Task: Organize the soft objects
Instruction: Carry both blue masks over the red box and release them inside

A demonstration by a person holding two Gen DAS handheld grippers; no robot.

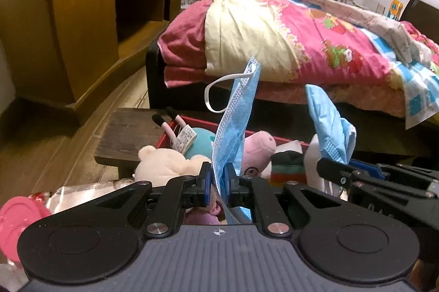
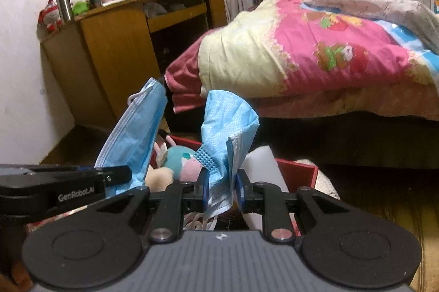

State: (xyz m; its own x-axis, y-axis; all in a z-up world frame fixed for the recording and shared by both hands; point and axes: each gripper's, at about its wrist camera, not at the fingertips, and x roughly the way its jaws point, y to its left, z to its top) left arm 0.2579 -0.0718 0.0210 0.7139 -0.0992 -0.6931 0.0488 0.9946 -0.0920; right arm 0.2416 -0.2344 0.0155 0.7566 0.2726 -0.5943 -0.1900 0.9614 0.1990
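Observation:
My left gripper (image 1: 218, 183) is shut on a blue face mask (image 1: 233, 121) that stands upright from its jaws, its white ear loop (image 1: 216, 91) hanging to the left. My right gripper (image 2: 221, 189) is shut on a second, crumpled blue face mask (image 2: 227, 124); it also shows in the left wrist view (image 1: 329, 124). Both grippers hover side by side above a red box (image 2: 296, 171) holding soft toys: a cream bear (image 1: 164, 163), a pink pig plush (image 1: 258, 149) and a teal plush (image 2: 178, 157). The left-held mask also shows in the right wrist view (image 2: 134, 132).
A bed with a pink quilt (image 1: 301, 31) stands behind the box. A wooden desk (image 1: 82, 17) stands at the left by the wall. A dark wooden stool (image 1: 129, 132) stands beside the box. A pink lid (image 1: 16, 226) and clear plastic lie at the lower left.

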